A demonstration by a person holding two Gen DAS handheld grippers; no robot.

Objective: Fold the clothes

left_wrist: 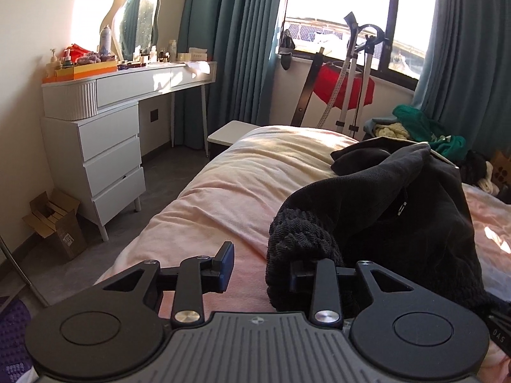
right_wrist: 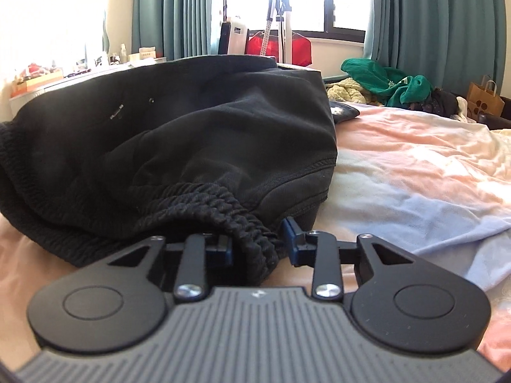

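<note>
Both sets of jaws stand spread. On the left gripper, the left finger hangs free over the bedding, while the ribbed edge of the black garment with a ribbed elastic band partly fills the gap and covers the tip of the right finger. Nothing shows the fingers pressing on the cloth. On the right gripper, the gathered elastic band of the same garment runs into the gap between the two blue-padded fingers; the fingers stand on either side of the band with space left between them, so the band is not pinched.

The garment lies bunched in a mound on the pink and cream bedspread of the bed, with its ribbed band turned toward both grippers. A small metal fitting shows on its upper surface in both views.

A pale blue cloth lies flat on the bed, just beside the garment on its right side in the right wrist view. A crumpled green garment rests on a pile of cream knitwear at the far end of the bed, well apart from the grippers. A brown paper bag stands near that pile.

A white dressing table with drawers stands against the wall left of the bed. Teal curtains frame the window, and a red fabric item hangs below it behind a metal stand.
</note>
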